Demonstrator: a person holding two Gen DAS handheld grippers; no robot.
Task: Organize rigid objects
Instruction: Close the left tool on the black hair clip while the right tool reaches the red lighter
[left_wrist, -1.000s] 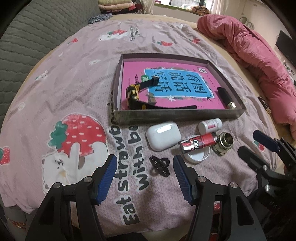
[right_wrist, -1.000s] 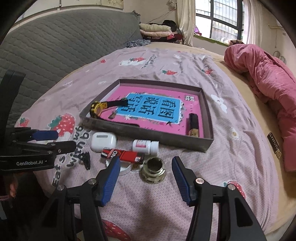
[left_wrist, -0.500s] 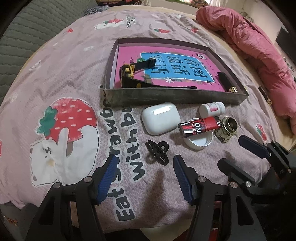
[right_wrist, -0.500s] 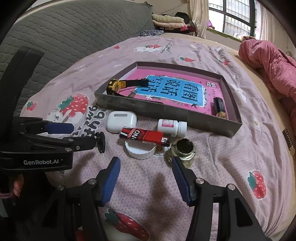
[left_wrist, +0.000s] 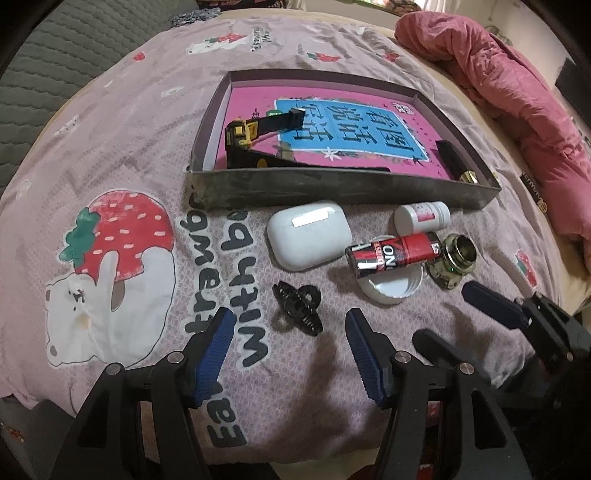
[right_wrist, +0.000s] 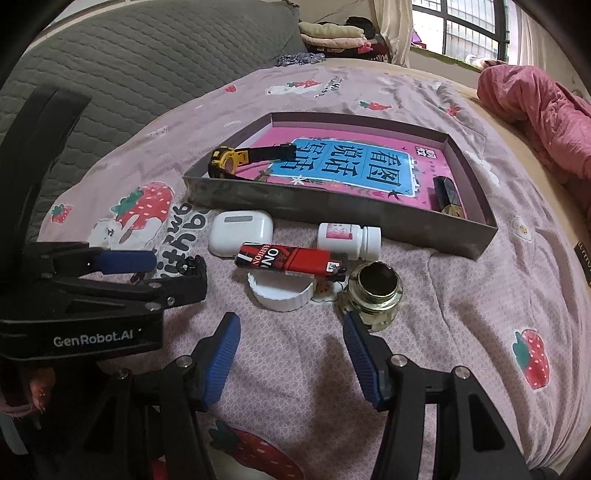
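Both tongs wide, empty; left tongs (left_wrist: 290, 345) lined up below hair clip (left_wrist: 297, 308); right tongs (right_wrist: 291, 349) below glass jar (right_wrist: 375, 291), likely next picks for tray (right_wrist: 332, 206).

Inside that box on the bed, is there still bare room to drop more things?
Yes: the box floor is bare between the watch at one end and the dark tube at the other. The bed just before its near wall is crowded.

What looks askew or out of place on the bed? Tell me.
The red lighter lies propped across the rim of the white lid, tilted rather than flat. The small white bottle lies on its side. Nothing looks spilled or damaged.
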